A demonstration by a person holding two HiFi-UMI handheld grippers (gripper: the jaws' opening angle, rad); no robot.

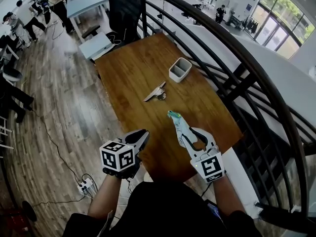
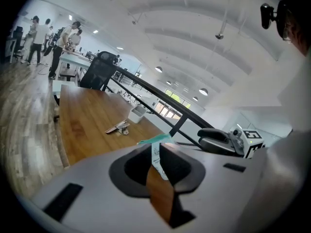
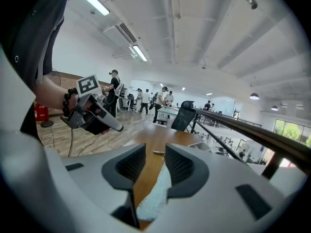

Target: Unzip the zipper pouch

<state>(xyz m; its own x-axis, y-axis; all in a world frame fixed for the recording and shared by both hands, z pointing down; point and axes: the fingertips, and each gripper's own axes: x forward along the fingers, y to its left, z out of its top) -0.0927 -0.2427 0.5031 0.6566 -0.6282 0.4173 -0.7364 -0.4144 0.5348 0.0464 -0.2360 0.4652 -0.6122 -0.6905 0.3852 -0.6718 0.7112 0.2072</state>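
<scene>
The right gripper (image 3: 154, 161) had its jaws spread, and the zipper pouch (image 1: 178, 126) stood in the gap between them. It leaned against the right-hand jaw and was clear of the left-hand one, with bare wood showing through on that side, so neither pad pressed on it. From there the pouch ran forward past the jaw tips, over the wooden table (image 1: 133, 68). It was a long, narrow item, pale whitish with a faint blue cast and a fine woven texture up close. It had a teal band across the end farthest from the right gripper and some small dark print on its side. Whether its zipper was open or closed could not be determined from any view. The left gripper (image 1: 142, 135) was to the left of the right gripper and level with it. Its jaws were almost together, leaving only a slim gap with nothing in it, and the pouch showed beyond that gap, apart from the tips. Well ahead of both grippers, a small metal clip-like object (image 1: 156, 91) lay on the table, with a white rectangular container (image 1: 180, 69) beyond it.
</scene>
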